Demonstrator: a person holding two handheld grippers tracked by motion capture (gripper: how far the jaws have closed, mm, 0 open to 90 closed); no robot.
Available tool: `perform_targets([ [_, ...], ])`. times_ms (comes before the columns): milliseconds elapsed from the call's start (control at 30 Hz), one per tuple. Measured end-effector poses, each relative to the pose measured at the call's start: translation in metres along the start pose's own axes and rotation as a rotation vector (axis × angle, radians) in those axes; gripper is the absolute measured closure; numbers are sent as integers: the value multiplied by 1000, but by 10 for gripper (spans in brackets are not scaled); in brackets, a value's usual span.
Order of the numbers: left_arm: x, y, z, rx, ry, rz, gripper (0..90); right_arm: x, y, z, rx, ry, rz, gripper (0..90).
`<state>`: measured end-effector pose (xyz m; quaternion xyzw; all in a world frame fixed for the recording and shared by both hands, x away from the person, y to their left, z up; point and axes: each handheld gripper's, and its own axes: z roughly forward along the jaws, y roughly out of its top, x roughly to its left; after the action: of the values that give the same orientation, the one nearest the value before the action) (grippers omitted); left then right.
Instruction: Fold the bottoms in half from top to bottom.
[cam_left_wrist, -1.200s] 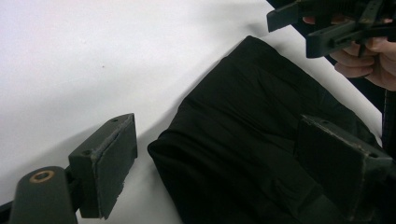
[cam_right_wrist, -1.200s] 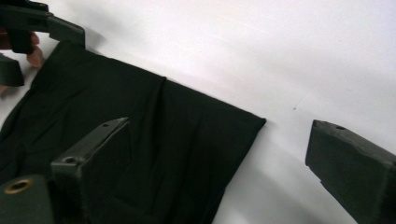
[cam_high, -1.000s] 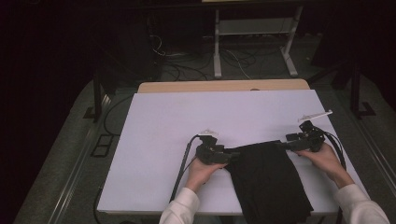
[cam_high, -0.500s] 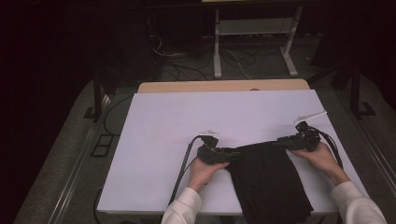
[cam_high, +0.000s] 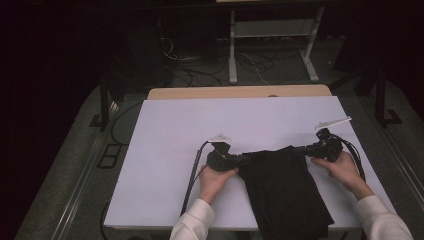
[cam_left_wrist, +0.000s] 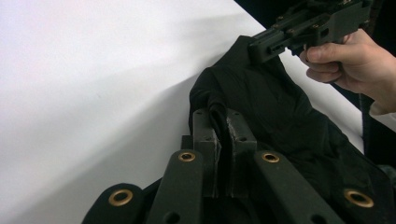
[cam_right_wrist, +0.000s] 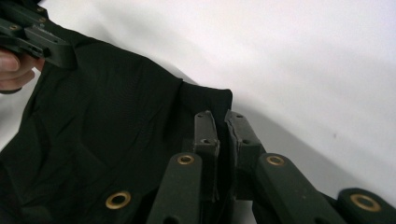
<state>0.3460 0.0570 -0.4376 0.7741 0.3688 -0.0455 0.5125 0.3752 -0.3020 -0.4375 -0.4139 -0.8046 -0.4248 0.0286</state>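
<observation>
1. high view: a black cloth (cam_high: 285, 190) lies on the white table (cam_high: 170, 150), its near end hanging over the table's front edge.
2. high view: the left gripper (cam_high: 239, 159) sits at the cloth's far left corner, held in the left hand (cam_high: 216, 180); its tip meets the cloth edge.
3. high view: the right gripper (cam_high: 300, 149) sits at the cloth's far right corner, held in the right hand (cam_high: 340, 167); its tip also meets the cloth, and the far edge of the cloth runs between the two tips.
4. high view: a cable (cam_high: 192, 175) trails from the left gripper back toward the table's front edge.
5. left gripper view: the left gripper (cam_left_wrist: 223, 140) has just been closing and now pinches a fold of the cloth (cam_left_wrist: 280, 112) between its pads; the fold stands up between the fingers (cam_left_wrist: 204, 135).
6. left gripper view: the rest of the cloth spreads beyond and to the right of the fingers; farther off, the right gripper (cam_left_wrist: 254, 46) bites the opposite corner, the right hand (cam_left_wrist: 355, 60) behind it.
7. right gripper view: the right gripper (cam_right_wrist: 222, 135) has just been closing too and is clamped on the cloth's (cam_right_wrist: 93, 116) corner edge, which runs down between the fingers (cam_right_wrist: 205, 135).
8. right gripper view: the cloth lies mostly left of the fingers, bare table (cam_right_wrist: 303, 56) to their right; the left gripper (cam_right_wrist: 65, 56) grips the far corner at upper left.
</observation>
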Motion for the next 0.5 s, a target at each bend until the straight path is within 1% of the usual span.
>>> perform_targets([
  [67, 0, 5, -6, -5, 2, 11, 840, 3, 2, -1, -15, -6, 0, 830],
  [167, 1, 13, -15, -1, 14, 33, 840, 7, 8, -1, -31, 5, 10, 831],
  [267, 4, 17, -22, 1, 23, 37, 840, 9, 12, 2, -37, 4, 16, 831],
  [333, 6, 18, -26, 3, 29, 46, 839, 11, 15, 6, -42, 8, 28, 831],
  [400, 9, 20, -29, 11, 35, 56, 839, 14, 17, 9, -43, 1, 29, 832],
  [500, 15, 23, -35, -1, 36, 50, 839, 18, 22, 14, -46, -5, 39, 831],
])
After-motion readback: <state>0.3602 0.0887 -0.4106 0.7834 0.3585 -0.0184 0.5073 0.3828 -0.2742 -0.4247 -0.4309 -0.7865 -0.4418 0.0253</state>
